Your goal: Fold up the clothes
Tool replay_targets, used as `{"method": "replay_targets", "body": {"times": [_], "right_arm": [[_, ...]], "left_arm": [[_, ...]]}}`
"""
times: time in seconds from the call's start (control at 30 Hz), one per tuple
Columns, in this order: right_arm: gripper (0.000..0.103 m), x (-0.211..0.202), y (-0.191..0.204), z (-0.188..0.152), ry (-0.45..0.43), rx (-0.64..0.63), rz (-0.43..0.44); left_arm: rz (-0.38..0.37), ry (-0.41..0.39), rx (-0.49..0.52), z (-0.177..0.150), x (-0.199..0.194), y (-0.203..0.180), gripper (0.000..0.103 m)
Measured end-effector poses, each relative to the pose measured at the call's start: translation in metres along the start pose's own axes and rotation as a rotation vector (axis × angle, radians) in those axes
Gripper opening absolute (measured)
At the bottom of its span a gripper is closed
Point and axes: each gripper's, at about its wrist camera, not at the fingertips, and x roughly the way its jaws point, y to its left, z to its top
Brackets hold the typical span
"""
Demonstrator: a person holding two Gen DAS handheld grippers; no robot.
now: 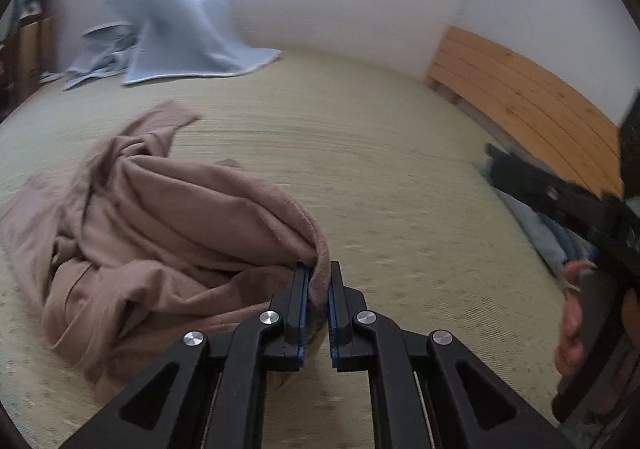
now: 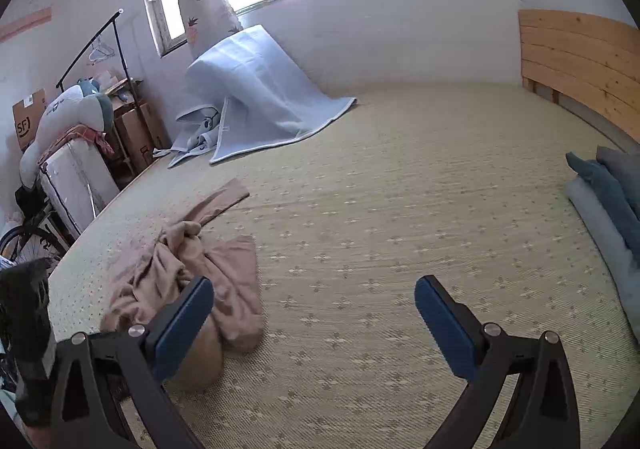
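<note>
A crumpled tan garment lies on the patterned bed mat. My left gripper is shut on a fold at its right edge, and the cloth pulls taut from the heap toward the blue pads. In the right wrist view the same tan garment sits at the lower left, partly behind my left finger. My right gripper stands open above the bare mat with nothing between its fingers. It also shows at the right edge of the left wrist view as the right gripper, held by a hand.
A light blue blanket is draped over something at the far side below a window. A wooden headboard runs along the right, with blue-grey folded cloths before it. Boxes, a clothes rack and a plush toy crowd the left of the bed.
</note>
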Motion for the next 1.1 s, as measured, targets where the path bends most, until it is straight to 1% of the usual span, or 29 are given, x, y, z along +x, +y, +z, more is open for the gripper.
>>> {"method": "replay_targets", "body": {"times": [0.23, 0.37, 0.43, 0.57, 0.67, 0.77, 0.9, 0.93, 1.0, 1.07, 1.1], "right_arm": [[0.103, -0.015, -0.024, 0.005, -0.008, -0.005, -0.007], [0.103, -0.023, -0.044, 0.008, 0.02, 0.02, 0.031], [0.103, -0.023, -0.055, 0.008, 0.069, 0.036, 0.095], [0.103, -0.016, -0.067, 0.002, 0.203, 0.036, 0.242], [0.103, -0.012, -0.07, -0.004, 0.274, 0.013, 0.317], [0.103, -0.006, -0.07, -0.01, 0.333, -0.009, 0.371], [0.102, 0.004, -0.063, -0.017, 0.399, -0.05, 0.386], [0.101, 0.007, -0.061, -0.019, 0.418, -0.06, 0.385], [0.094, 0.017, -0.057, -0.024, 0.464, -0.069, 0.38], [0.079, 0.026, -0.052, -0.028, 0.497, -0.072, 0.377], [0.075, 0.03, -0.049, -0.03, 0.508, -0.074, 0.375]], "left_arm": [[-0.151, 0.006, 0.072, -0.008, 0.009, -0.054, 0.007], [-0.222, 0.026, 0.121, -0.012, 0.016, -0.083, 0.007], [-0.26, 0.037, 0.151, -0.015, 0.017, -0.097, 0.006], [-0.34, 0.054, 0.216, -0.023, 0.018, -0.128, 0.006], [-0.392, 0.071, 0.267, -0.031, 0.015, -0.147, 0.006], [-0.423, 0.089, 0.318, -0.039, 0.013, -0.159, 0.006], [-0.418, 0.096, 0.361, -0.047, 0.011, -0.16, 0.006], [-0.414, 0.095, 0.367, -0.048, 0.011, -0.16, 0.006], [-0.41, 0.095, 0.369, -0.048, 0.012, -0.158, 0.007], [-0.41, 0.101, 0.366, -0.047, 0.014, -0.157, 0.007], [-0.409, 0.103, 0.365, -0.046, 0.015, -0.156, 0.007]]}}
